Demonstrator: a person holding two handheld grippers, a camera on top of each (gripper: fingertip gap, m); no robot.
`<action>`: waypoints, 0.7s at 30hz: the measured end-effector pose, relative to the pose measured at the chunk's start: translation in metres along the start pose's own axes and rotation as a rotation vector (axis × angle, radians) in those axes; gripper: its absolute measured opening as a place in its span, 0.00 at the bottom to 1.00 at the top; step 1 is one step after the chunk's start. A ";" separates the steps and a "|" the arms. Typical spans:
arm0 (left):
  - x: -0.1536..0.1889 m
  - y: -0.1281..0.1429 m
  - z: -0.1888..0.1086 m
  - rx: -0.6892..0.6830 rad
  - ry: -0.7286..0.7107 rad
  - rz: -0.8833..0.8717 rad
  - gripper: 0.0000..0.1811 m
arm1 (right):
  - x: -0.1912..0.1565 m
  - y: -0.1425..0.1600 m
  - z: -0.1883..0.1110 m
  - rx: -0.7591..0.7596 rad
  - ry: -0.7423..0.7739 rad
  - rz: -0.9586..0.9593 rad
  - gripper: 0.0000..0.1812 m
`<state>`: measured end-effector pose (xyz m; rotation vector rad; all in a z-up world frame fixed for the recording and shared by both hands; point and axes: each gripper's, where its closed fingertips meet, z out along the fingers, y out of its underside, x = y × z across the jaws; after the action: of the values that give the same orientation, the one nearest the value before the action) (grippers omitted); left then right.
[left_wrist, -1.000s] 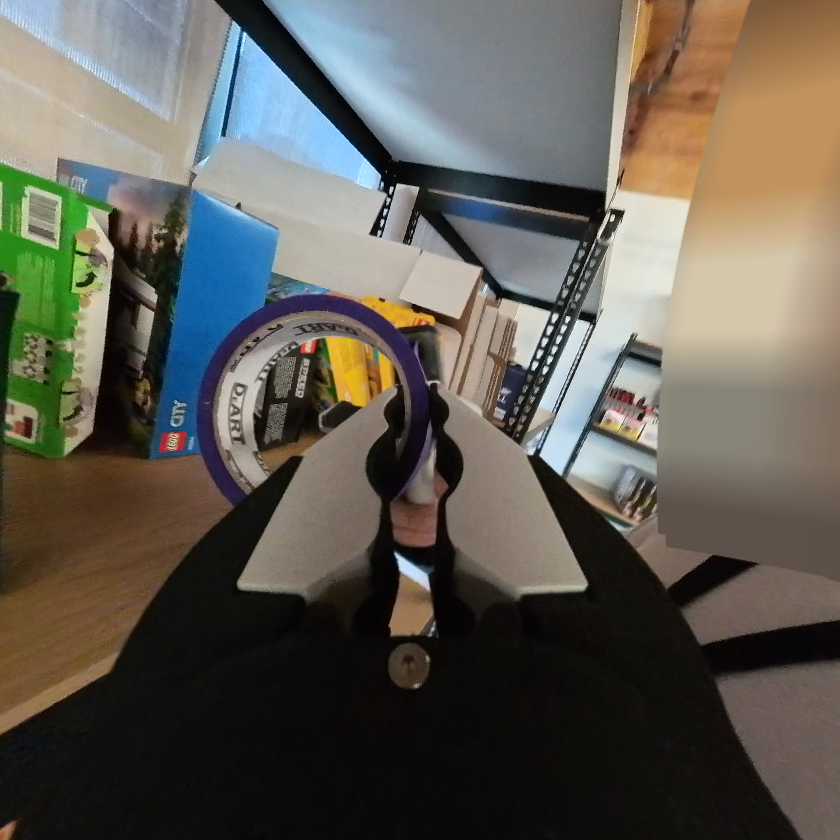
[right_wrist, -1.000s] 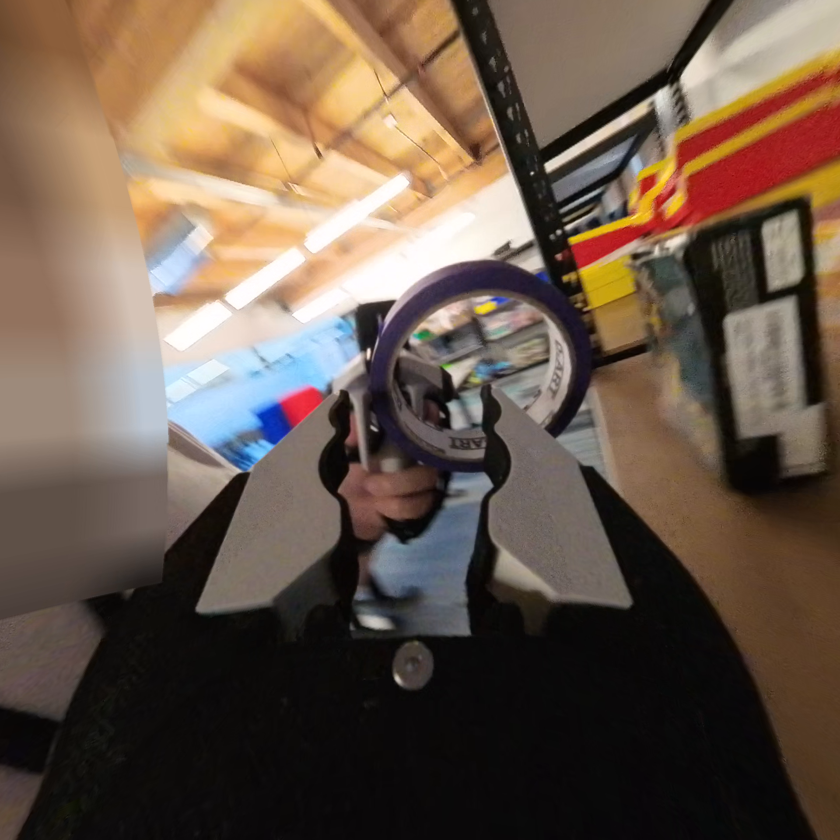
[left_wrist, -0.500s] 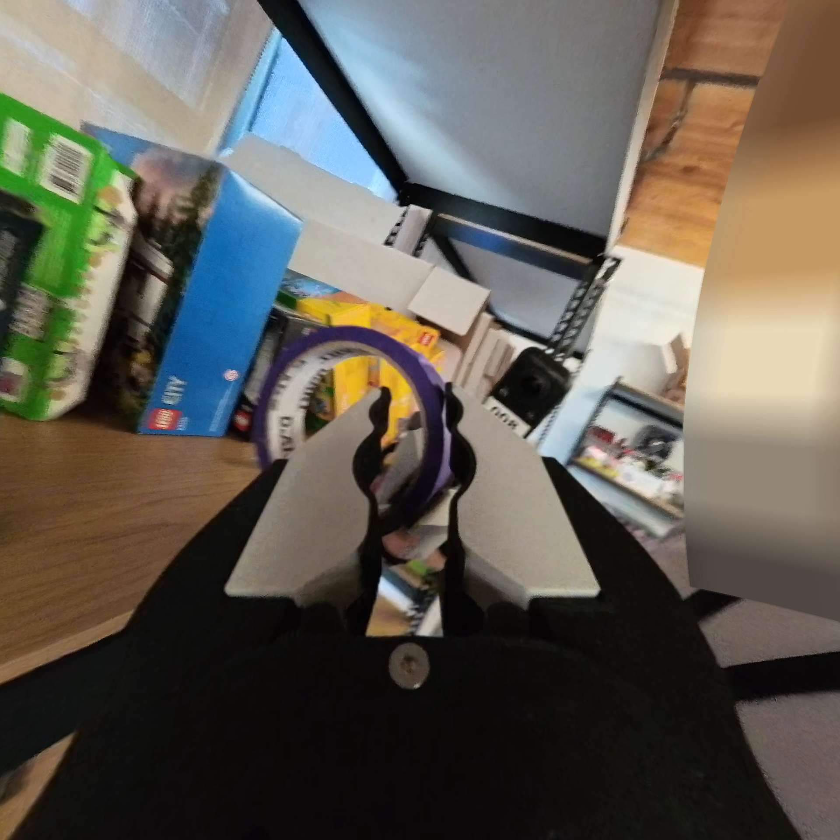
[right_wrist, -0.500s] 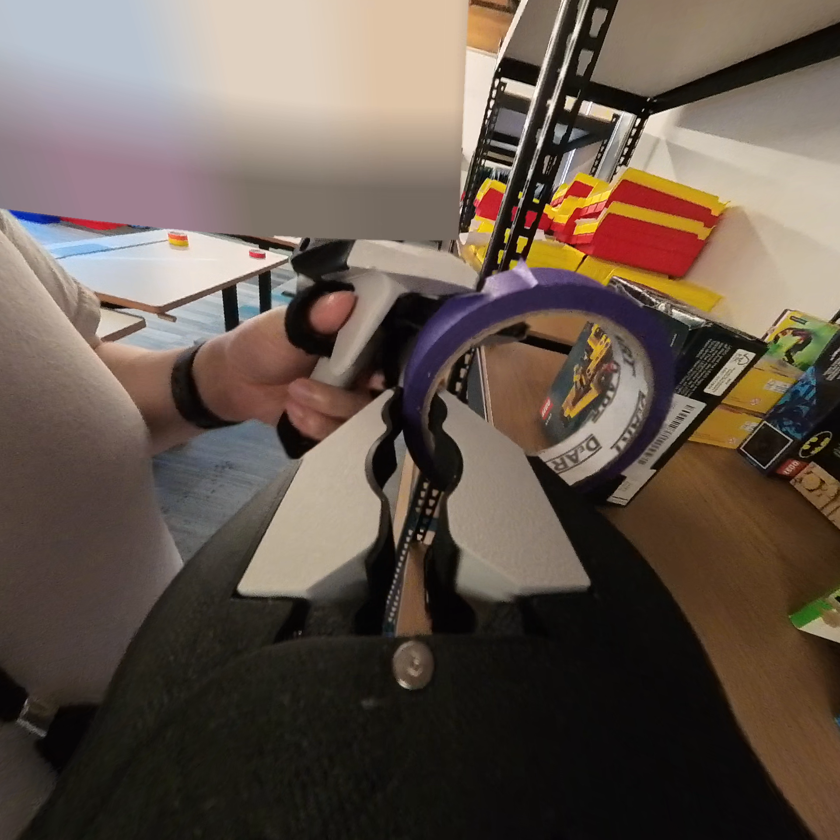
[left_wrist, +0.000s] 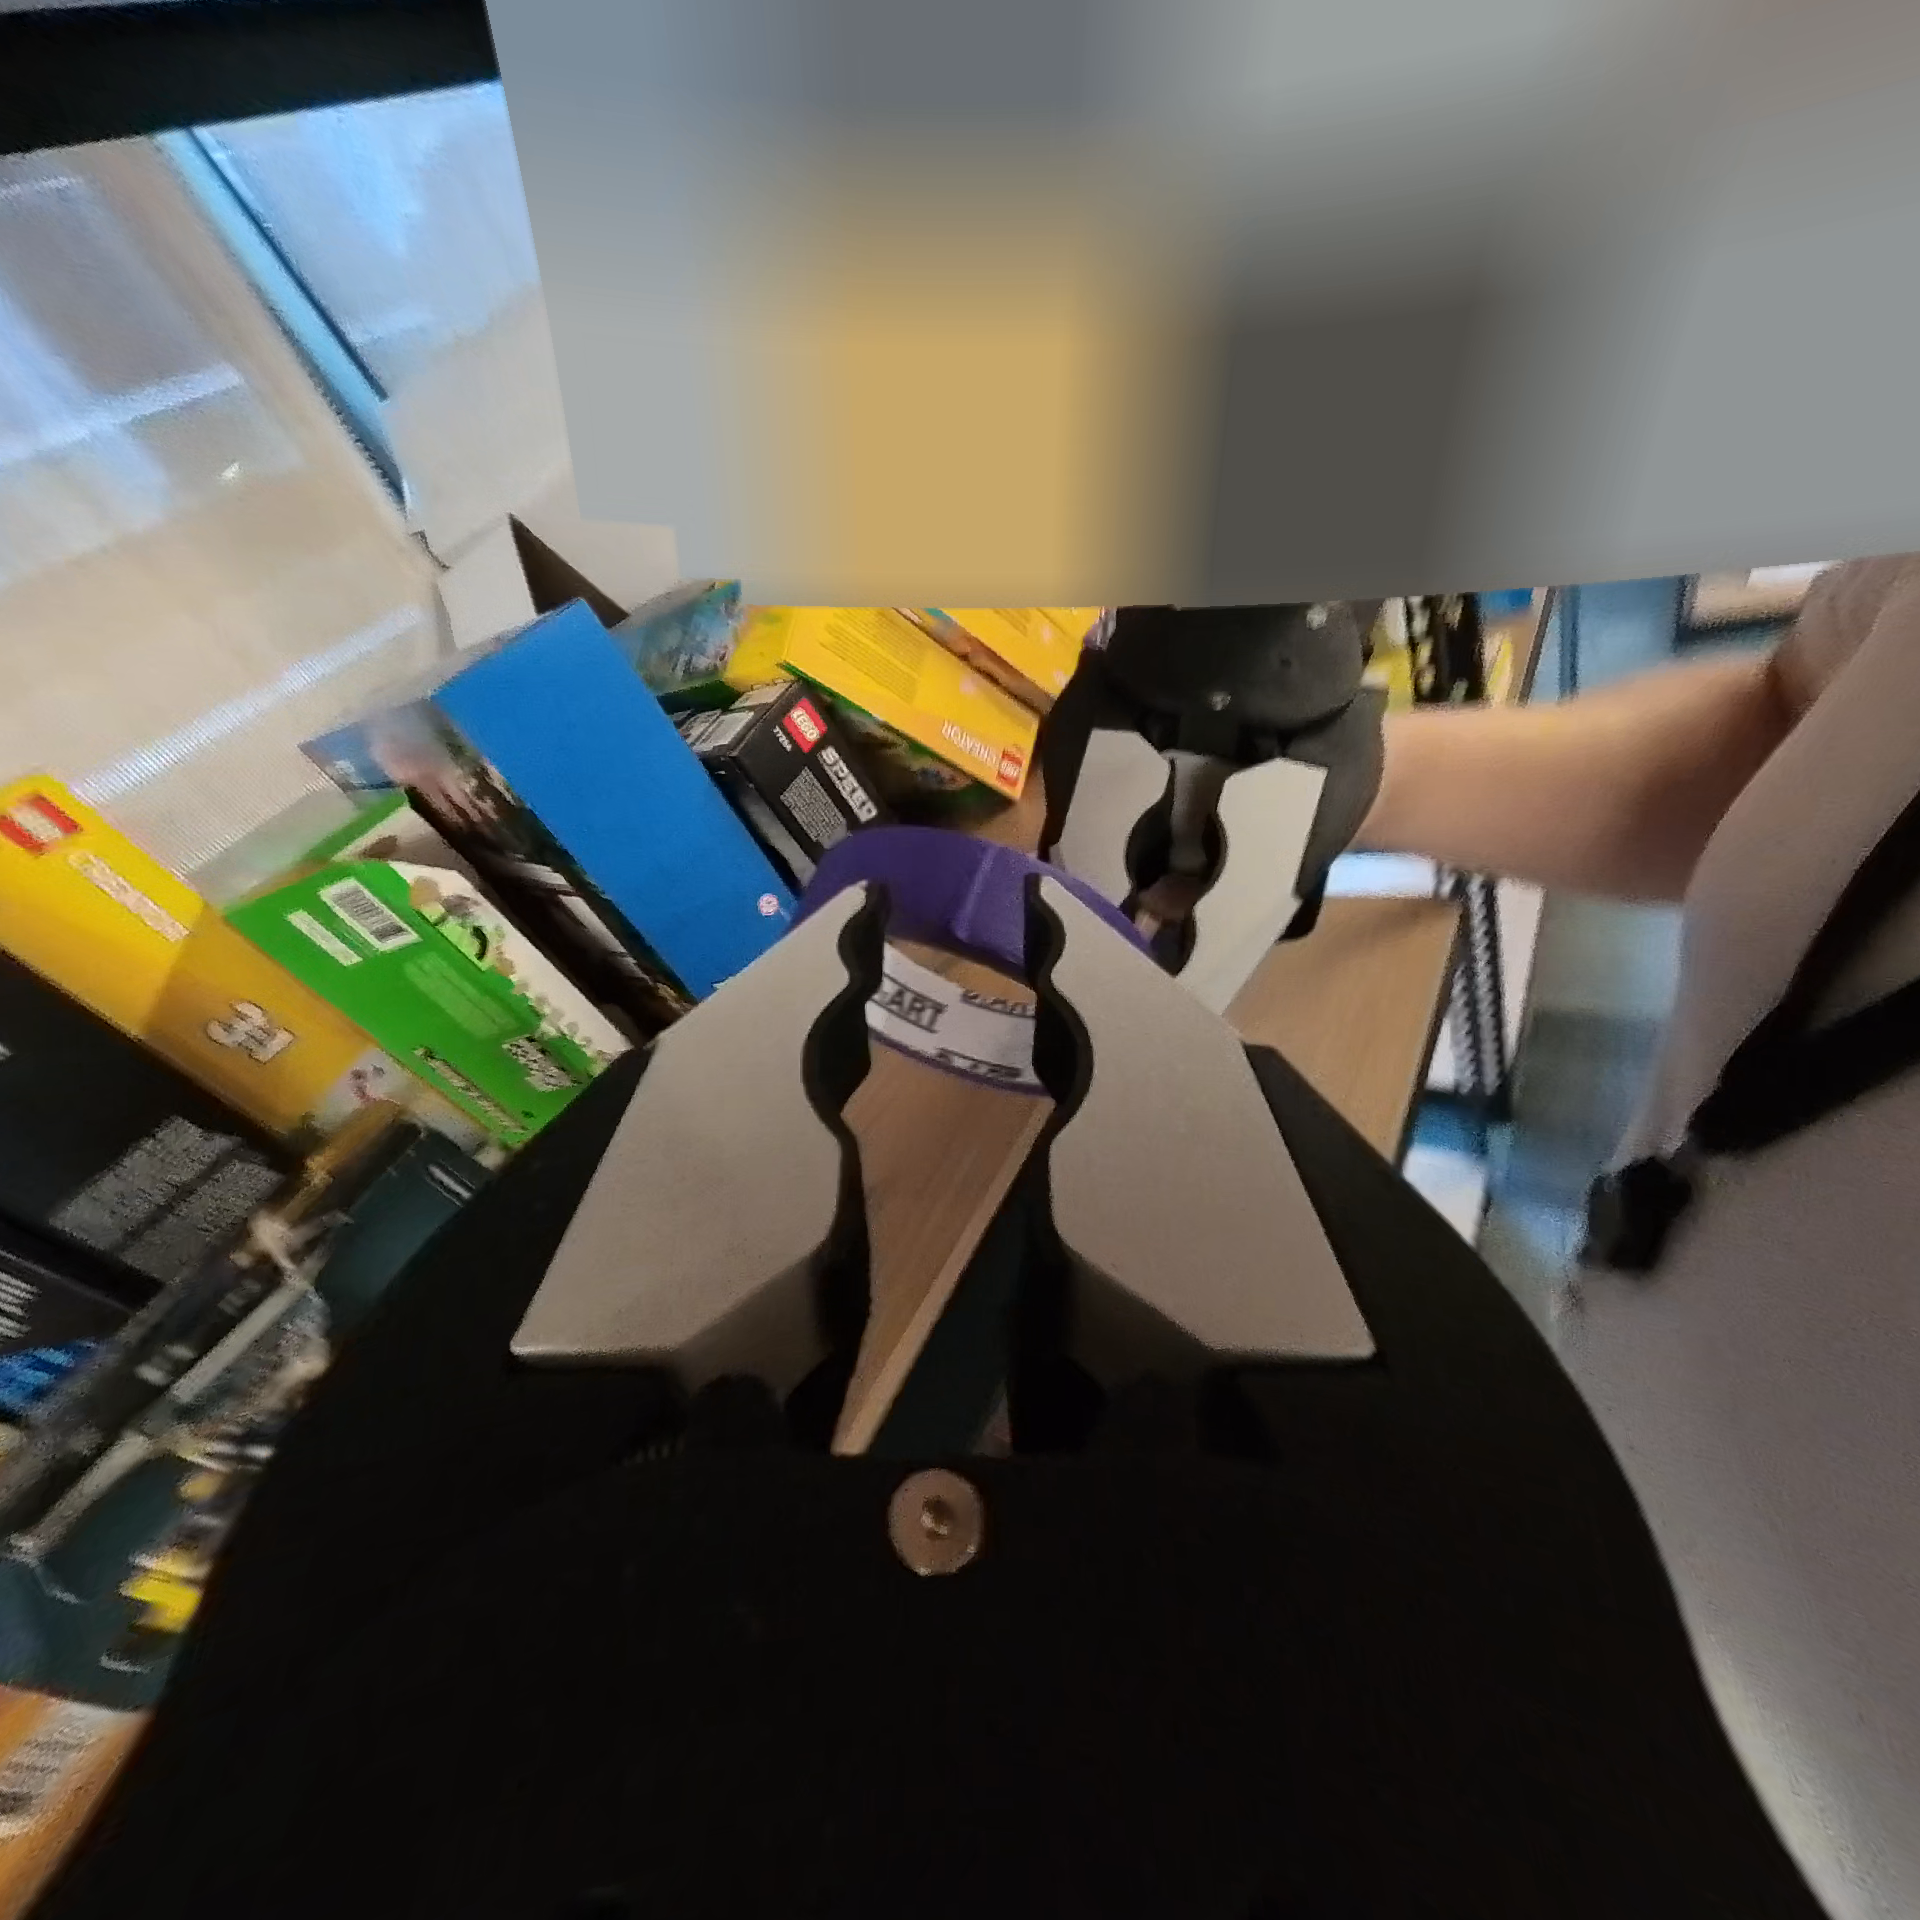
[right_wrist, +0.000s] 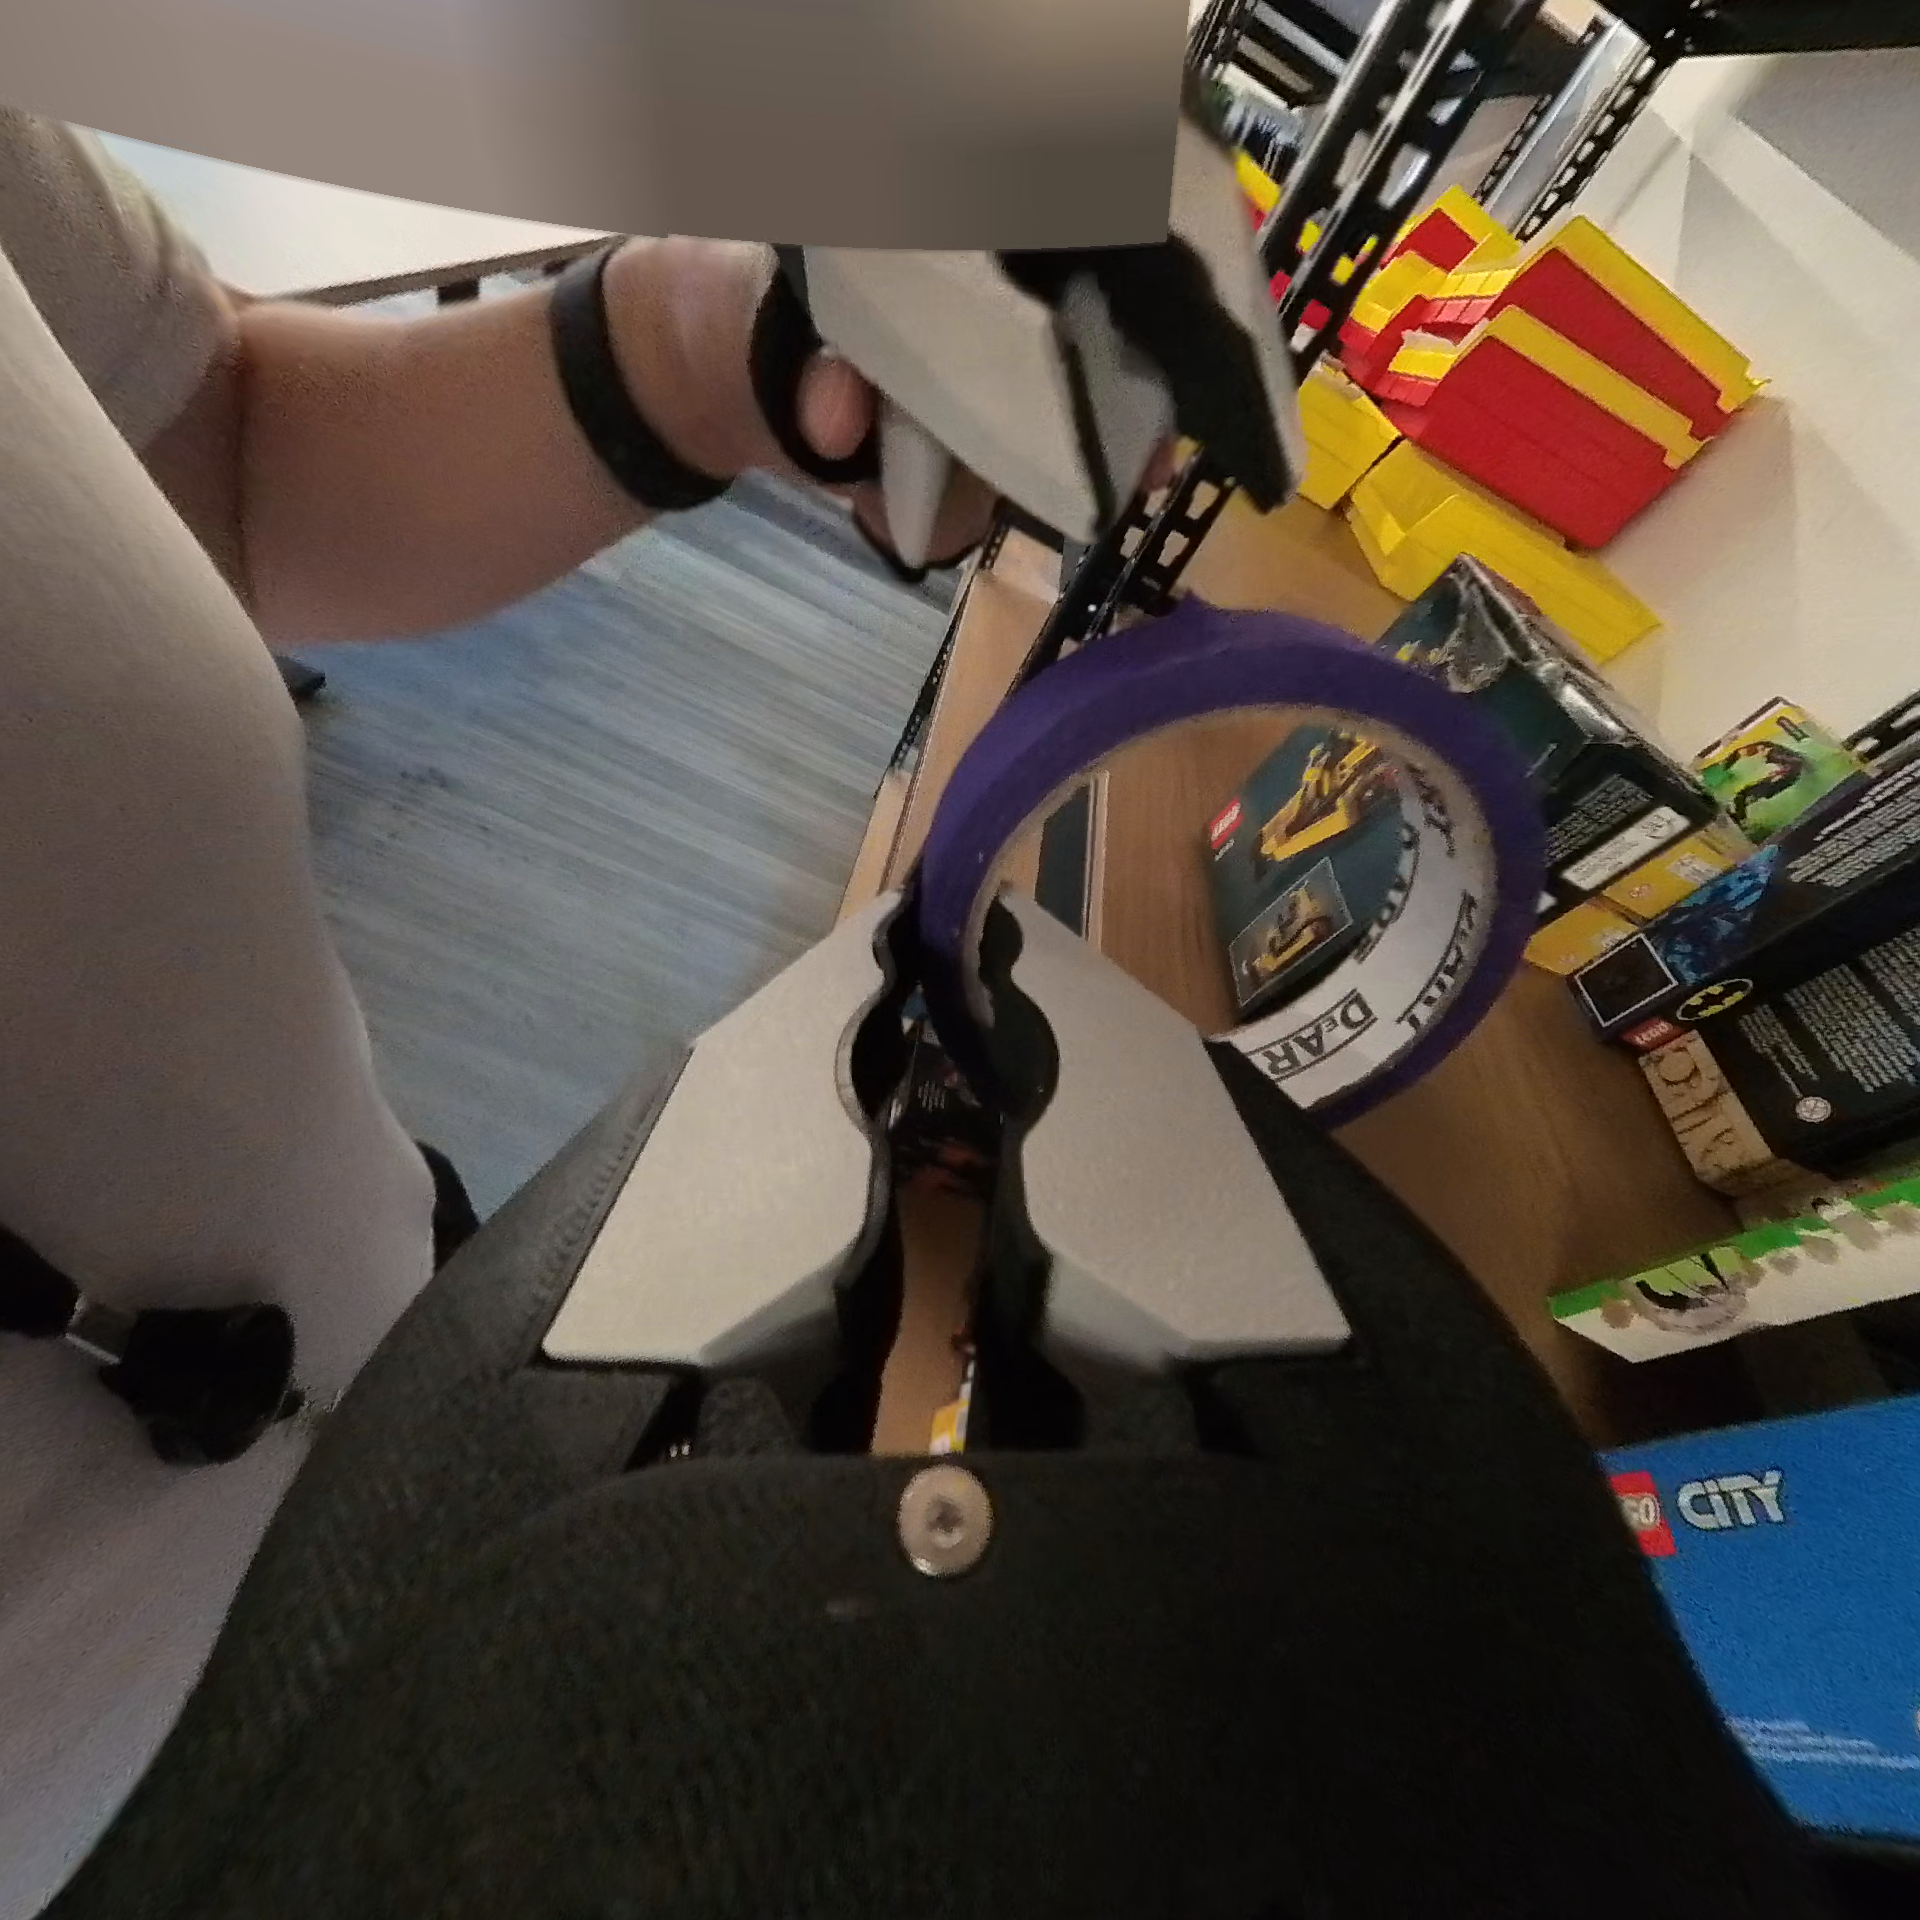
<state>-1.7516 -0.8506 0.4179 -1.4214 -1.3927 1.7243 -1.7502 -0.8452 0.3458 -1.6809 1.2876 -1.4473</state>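
Purple tape roll (right_wrist: 1226, 862) pinched in right tool (right_wrist: 951, 935); left tool (left_wrist: 951, 914) open beside.

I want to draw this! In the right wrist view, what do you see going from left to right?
black wristband on the person's arm → purple roll of tape → blue cardboard box

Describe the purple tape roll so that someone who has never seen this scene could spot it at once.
Over the wooden shelf crowded with toy boxes, find the right gripper. Clamped in it is the purple tape roll: the only ring there, white inside, among square-cornered boxes.
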 end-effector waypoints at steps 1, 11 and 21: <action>0.001 0.000 0.002 -0.022 0.007 0.032 0.13 | -0.002 0.001 0.000 -0.015 -0.005 -0.012 0.05; 0.006 0.011 0.011 -0.152 0.100 0.100 0.05 | 0.000 0.006 -0.003 -0.070 0.018 -0.054 0.05; 0.000 0.014 0.011 -0.174 0.045 0.185 0.00 | 0.003 0.004 0.000 -0.038 -0.019 0.045 0.05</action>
<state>-1.7586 -0.8600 0.4048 -1.7208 -1.4566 1.7039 -1.7513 -0.8495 0.3437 -1.6757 1.3420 -1.3860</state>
